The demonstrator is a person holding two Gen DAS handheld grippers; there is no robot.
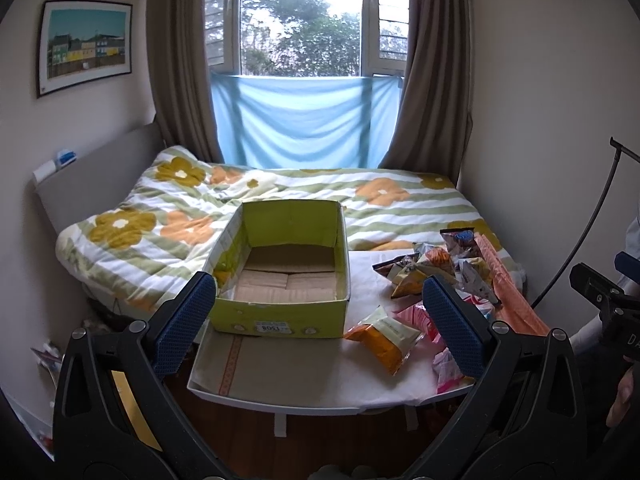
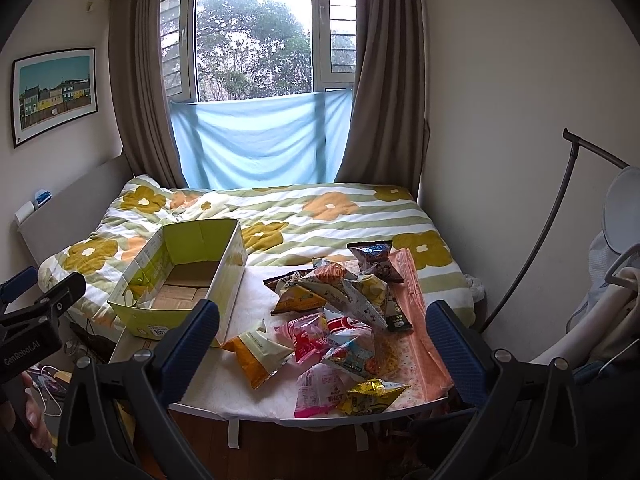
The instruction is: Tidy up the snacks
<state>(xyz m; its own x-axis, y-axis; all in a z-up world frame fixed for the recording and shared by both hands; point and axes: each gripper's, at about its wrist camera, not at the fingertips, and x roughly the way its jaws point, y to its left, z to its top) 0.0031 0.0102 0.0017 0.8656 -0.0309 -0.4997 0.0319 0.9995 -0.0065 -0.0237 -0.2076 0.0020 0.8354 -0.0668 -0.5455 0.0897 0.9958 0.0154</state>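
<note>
Beside the bed point(image 2: 340, 216), snacks point(image 2: 340, 312) were heaped at three o'clock of the empty box point(image 1: 280, 272), so the nearest packet point(image 2: 256, 356) would best be pinched mid-body by the wide-open, empty right gripper point(image 2: 320, 340), while the left gripper point(image 1: 320, 316) was likewise held open.

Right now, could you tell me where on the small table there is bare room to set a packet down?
The green box is empty inside. There is bare white table between the box and the snack pile, and a front strip before the box, left of the orange packet. The right half is crowded.
</note>
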